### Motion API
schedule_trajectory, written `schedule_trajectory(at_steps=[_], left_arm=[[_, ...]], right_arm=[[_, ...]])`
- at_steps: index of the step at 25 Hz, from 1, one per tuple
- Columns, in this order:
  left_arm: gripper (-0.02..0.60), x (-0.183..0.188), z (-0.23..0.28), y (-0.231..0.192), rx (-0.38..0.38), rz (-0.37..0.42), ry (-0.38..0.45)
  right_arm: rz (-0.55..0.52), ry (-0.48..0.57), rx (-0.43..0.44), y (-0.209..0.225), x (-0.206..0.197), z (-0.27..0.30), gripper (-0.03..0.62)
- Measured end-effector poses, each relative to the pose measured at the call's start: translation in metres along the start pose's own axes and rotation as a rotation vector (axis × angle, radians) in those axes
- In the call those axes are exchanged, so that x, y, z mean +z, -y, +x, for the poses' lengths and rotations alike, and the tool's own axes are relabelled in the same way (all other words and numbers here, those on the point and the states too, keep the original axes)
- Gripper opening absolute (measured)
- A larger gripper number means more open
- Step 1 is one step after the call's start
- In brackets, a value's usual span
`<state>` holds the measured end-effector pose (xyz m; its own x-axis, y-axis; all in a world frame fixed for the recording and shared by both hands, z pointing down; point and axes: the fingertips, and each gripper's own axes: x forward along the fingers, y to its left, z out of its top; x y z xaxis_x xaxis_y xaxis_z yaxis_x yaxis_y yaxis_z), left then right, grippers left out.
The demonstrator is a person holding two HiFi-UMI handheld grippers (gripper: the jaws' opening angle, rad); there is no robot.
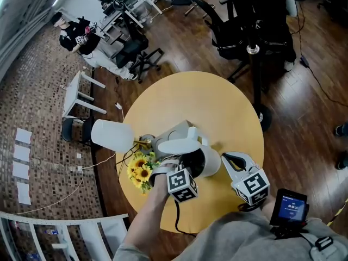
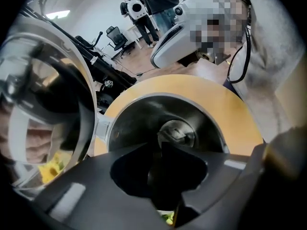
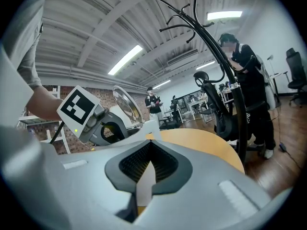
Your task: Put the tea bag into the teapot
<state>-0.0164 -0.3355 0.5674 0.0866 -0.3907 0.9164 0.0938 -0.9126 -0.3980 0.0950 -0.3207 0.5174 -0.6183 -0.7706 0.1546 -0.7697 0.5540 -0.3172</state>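
The round table is seen from high above in the head view, which is turned steeply down, so that the teapot, the left gripper and the right gripper are placed low in the picture. The left gripper view is taken very near, downward along the fingers, and the open teapot fills the space just beyond the fingertips. The right gripper view is directed almost level across the table; the left gripper is shown left of and beyond its fingers, as in the head view.
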Motion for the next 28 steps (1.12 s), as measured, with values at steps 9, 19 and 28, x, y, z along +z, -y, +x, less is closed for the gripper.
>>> schedule_trajectory(at_steps=[9, 19, 28], left_arm=[[0.063, 0.001, -0.002, -0.005, 0.035, -0.04, 0.028], [0.002, 0.004, -0.028, -0.038, 0.24, -0.318, 0.242], [0.002, 0.006, -0.046, -0.037, 0.321, -0.599, 0.509]], right_arm=[[-0.014, 0.0, 0.007, -0.002, 0.0, 0.0, 0.009], [-0.05, -0.002, 0.015, -0.003, 0.008, 0.003, 0.009], [-0.107, 0.013, 0.038, -0.013, 0.011, 0.01, 0.009]])
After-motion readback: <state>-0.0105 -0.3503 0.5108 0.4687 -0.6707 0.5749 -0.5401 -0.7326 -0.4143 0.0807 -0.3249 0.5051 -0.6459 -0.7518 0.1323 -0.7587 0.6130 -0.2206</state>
